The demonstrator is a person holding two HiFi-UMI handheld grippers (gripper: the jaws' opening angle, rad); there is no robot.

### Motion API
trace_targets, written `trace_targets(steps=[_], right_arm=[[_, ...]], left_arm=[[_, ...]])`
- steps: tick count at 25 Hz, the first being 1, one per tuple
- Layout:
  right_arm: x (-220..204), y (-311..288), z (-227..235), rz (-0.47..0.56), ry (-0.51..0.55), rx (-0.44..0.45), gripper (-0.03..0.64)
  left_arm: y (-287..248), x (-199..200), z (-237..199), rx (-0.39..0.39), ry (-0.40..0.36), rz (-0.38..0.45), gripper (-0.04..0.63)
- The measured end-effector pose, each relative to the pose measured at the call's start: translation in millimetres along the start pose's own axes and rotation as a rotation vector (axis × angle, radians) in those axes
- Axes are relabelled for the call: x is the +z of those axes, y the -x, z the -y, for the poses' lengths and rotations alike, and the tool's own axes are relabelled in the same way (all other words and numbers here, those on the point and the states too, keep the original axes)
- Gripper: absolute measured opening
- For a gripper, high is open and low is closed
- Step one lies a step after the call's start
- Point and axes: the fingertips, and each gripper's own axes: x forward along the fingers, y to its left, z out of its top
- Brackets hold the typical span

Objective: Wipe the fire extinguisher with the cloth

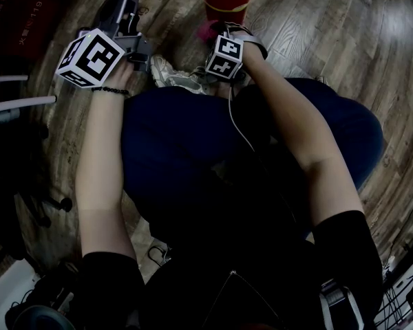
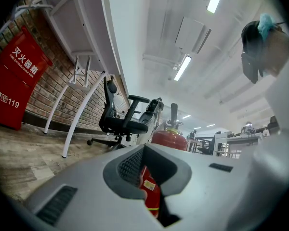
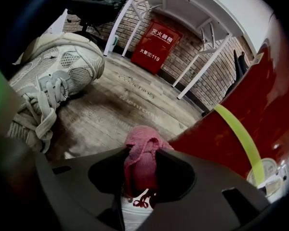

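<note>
R claw (image 3: 142, 178) clamped on nubby pink cloth (image 3: 141, 150), beside glossy red extinguisher (image 3: 262, 107), L claw (image 2: 155, 196) closed

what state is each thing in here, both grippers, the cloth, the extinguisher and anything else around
fire extinguisher, upright on the floor
left gripper, jaws together, holding nothing
right gripper, shut on the pink cloth
pink cloth, bunched, pinched between the jaws, right beside the fire extinguisher's red body
office chair, upright, nobody in it
shoe, laced, resting on the floor
</note>
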Motion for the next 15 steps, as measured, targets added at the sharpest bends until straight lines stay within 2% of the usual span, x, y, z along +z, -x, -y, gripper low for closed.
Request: trace_targets(steps=[9, 11, 15], right_arm=[[-4.2, -2.0, -3.0, -0.017, -0.051, 0.034, 0.141], [8.4, 7.7, 0.1, 0.026, -0.08, 0.033, 0.141], [57.3, 51.0, 3.0, 0.187, -0.095, 0.055, 0.141]], left_arm=[[-0.2, 1.8, 0.6, -0.005, 0.001, 0.007, 0.015], [0.3, 2.2, 2.0, -0.009, -0.002, 0.011, 0.015], [1.9, 2.4, 5.7, -0.018, -0.006, 0.015, 0.015]])
